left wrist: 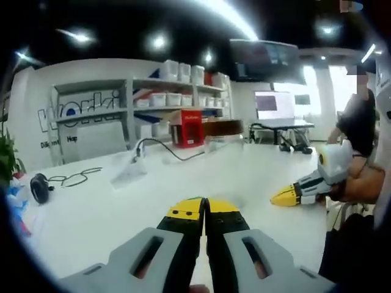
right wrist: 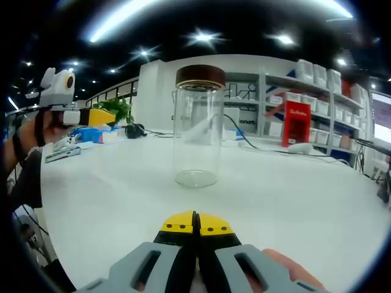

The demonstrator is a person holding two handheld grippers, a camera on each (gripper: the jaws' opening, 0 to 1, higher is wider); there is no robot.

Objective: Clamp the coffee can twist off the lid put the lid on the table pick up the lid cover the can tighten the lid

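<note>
We are holding both closed, empty claws back; right claw (right wrist: 196, 221) should open, clamping the coffee can (right wrist: 197, 127) at 12 o'clock squarely below its lid (right wrist: 200, 75).

Clear glass can (right wrist: 195, 137), dark brown lid (right wrist: 200, 75); white table (right wrist: 305, 195); red box (right wrist: 295, 122) (white lettering).

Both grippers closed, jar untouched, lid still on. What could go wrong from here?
1. The right gripper faces the jar with its jaws shut; advancing without opening would likely push or topple the tall, narrow jar rather than clamp it.
2. The glass looks empty, so probably light; twisting the lid under a weak clamp may spin the whole jar.
3. The left gripper, also shut, must open before it meets the lid.
</note>
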